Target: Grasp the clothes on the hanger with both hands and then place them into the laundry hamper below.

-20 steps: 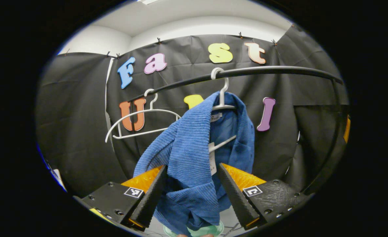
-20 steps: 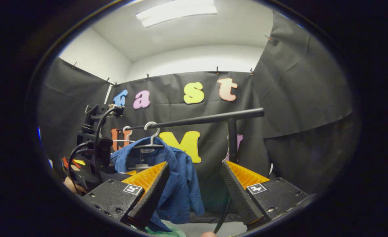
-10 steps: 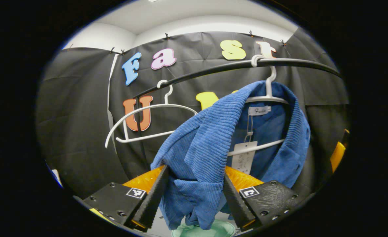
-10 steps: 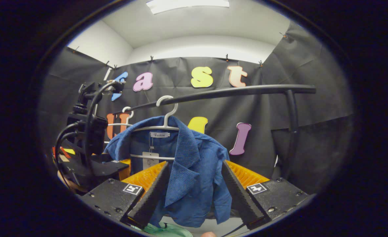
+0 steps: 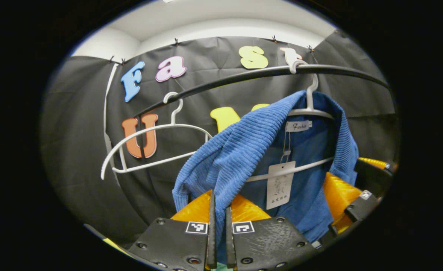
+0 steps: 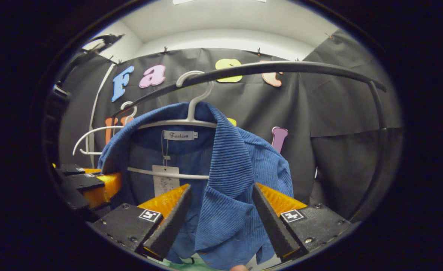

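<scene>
Jacket (image 5: 244,150) neck label (image 5: 298,125), script illegible.

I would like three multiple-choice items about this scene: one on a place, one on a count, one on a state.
1. Where does the blue corduroy jacket hang?
A. on a white plastic hanger on the black rail
B. in a hamper
C. on the floor

2. How many white hangers are on the rail?
A. one
B. two
C. four

3. How is the left gripper?
A. wide open
B. shut on the jacket
C. shut on the rail

Key: 1 A, hook over rail; 2 B, another white hanger is bare; 3 B, fingers pinch the fabric.
</scene>
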The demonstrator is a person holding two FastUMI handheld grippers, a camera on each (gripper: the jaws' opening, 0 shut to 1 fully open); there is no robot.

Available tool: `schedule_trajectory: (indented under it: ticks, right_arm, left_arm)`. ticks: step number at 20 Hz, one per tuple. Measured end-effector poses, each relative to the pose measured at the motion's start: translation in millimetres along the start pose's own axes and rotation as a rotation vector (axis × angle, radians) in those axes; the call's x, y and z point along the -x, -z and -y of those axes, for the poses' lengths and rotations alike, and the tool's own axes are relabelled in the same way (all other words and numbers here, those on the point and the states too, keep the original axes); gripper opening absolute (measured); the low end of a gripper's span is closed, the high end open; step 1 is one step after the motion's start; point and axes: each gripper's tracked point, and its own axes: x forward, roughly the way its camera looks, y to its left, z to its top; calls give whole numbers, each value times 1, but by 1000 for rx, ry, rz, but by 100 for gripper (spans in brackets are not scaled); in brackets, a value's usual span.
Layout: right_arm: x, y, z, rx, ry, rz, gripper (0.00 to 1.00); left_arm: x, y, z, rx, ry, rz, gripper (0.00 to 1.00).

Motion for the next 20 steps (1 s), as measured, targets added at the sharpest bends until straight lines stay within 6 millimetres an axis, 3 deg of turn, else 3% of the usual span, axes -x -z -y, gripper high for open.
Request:
schedule_trajectory:
  ticks: [2, 3, 4, 8, 10, 11, 12, 13, 14, 15, 17, 20]
  right_arm:
    - [-12, 7, 0, -3, 14, -18, 100]
    - [-19, 8, 1, -12, 15, -24, 100]
    - [-25, 11, 3, -21, 18, -31, 100]
    - [-44, 21, 10, -37, 3, -70, 99]
    - [-47, 24, 21, -41, 15, -95, 85]
    - [-46, 22, 24, -48, 13, -98, 72]
    - [-46, 19, 30, -48, 17, -93, 70]
    - [-43, 14, 38, -40, 29, -85, 52]
    - [-41, 7, 44, -26, 35, -72, 44]
    - [-36, 1, 51, -12, 45, -61, 30]
    - [-29, -12, 60, 14, 47, -41, 17]
    - [-20, -31, 75, 42, 61, -26, 12]
  left_arm:
    - [-2, -5, -6, 4, 38, 1, 6]
    - [3, -10, -9, 7, 53, 4, 6]
    - [5, -14, -11, 19, 66, 9, 14]
    - [13, -25, -23, 81, 97, 1, 10]
    - [17, -35, -29, 70, 96, 12, 10]
    - [18, -40, -32, 59, 95, 19, 10]
    - [21, -44, -34, 44, 94, 23, 10]
    - [26, -46, -37, 29, 88, 28, 14]
    - [29, -50, -39, 16, 87, 34, 10]
    - [31, -55, -43, 1, 83, 38, 14]
    - [33, -68, -56, -38, 61, 44, 10]
    - [39, -82, -64, -87, 48, 40, 10]
